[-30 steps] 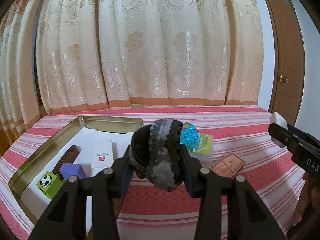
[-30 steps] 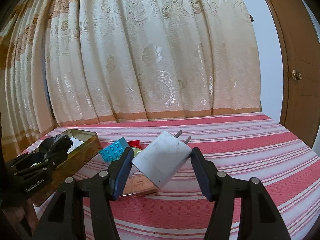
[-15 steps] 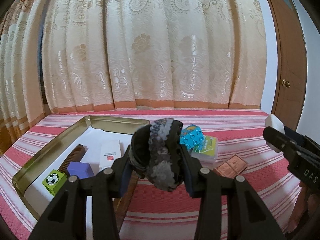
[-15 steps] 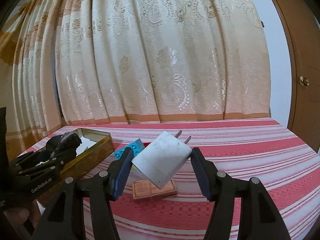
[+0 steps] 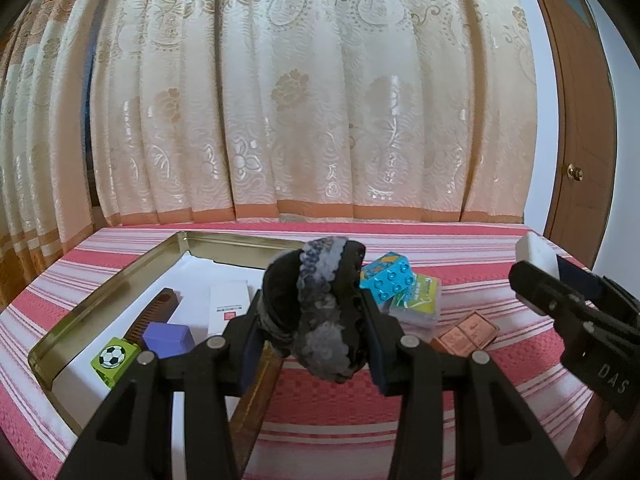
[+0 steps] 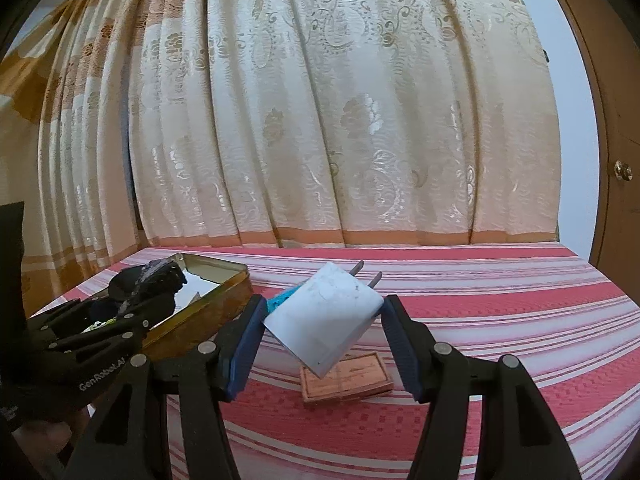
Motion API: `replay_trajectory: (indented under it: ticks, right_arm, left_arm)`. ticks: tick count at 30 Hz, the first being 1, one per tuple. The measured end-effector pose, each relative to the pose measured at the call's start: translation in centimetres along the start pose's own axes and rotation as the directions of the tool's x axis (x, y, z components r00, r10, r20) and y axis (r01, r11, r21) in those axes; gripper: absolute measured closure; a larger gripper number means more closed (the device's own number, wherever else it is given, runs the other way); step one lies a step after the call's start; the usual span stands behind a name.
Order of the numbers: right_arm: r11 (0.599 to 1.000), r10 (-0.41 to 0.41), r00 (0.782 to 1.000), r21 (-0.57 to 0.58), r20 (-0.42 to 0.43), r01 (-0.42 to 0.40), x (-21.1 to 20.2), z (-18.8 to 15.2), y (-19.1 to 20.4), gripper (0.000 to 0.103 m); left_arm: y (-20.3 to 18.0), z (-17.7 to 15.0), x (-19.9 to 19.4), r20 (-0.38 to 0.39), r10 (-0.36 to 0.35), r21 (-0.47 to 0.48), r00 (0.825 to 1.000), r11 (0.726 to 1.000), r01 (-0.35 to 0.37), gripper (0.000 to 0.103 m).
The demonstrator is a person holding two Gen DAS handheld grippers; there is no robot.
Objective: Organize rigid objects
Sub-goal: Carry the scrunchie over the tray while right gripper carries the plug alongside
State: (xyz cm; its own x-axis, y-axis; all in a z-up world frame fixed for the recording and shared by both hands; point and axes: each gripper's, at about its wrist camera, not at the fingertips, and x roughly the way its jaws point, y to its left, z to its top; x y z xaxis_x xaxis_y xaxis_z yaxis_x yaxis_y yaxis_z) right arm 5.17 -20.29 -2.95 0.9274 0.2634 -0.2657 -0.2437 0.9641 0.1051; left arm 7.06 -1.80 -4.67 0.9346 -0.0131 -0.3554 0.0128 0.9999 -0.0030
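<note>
My left gripper (image 5: 310, 320) is shut on a black and grey lace hair band (image 5: 316, 312) and holds it above the right edge of the gold tin (image 5: 100, 292). The tin holds a white box (image 5: 228, 304), a brown comb (image 5: 154, 312), a purple block (image 5: 168, 338) and a green football block (image 5: 114, 358). My right gripper (image 6: 324, 332) is shut on a white plug charger (image 6: 324, 320), held above the red striped cloth. It also shows in the left wrist view (image 5: 536, 256) at the right.
A blue stud brick (image 5: 386, 276) sits on a clear box with a green card (image 5: 416, 300) right of the tin. A brown wafer-like block (image 5: 466, 334) lies on the cloth (image 6: 480, 320). A curtain (image 5: 300, 100) hangs behind, a wooden door (image 5: 580, 160) at right.
Both grippers have risen and tilted slightly with their loads; the brown block now shows under the charger. The grips have not changed.
</note>
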Motion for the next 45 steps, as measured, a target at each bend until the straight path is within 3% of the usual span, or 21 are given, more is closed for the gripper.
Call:
replay_trajectory:
  ticks: [45]
  right_arm:
    - [0.994, 0.097, 0.995, -0.052, -0.014, -0.097, 0.9, -0.4, 4.6, 0.041]
  left_arm:
    - [2.7, -0.2, -0.9, 0.016, 0.018, -0.044, 1.0, 0.999, -0.017, 0.06]
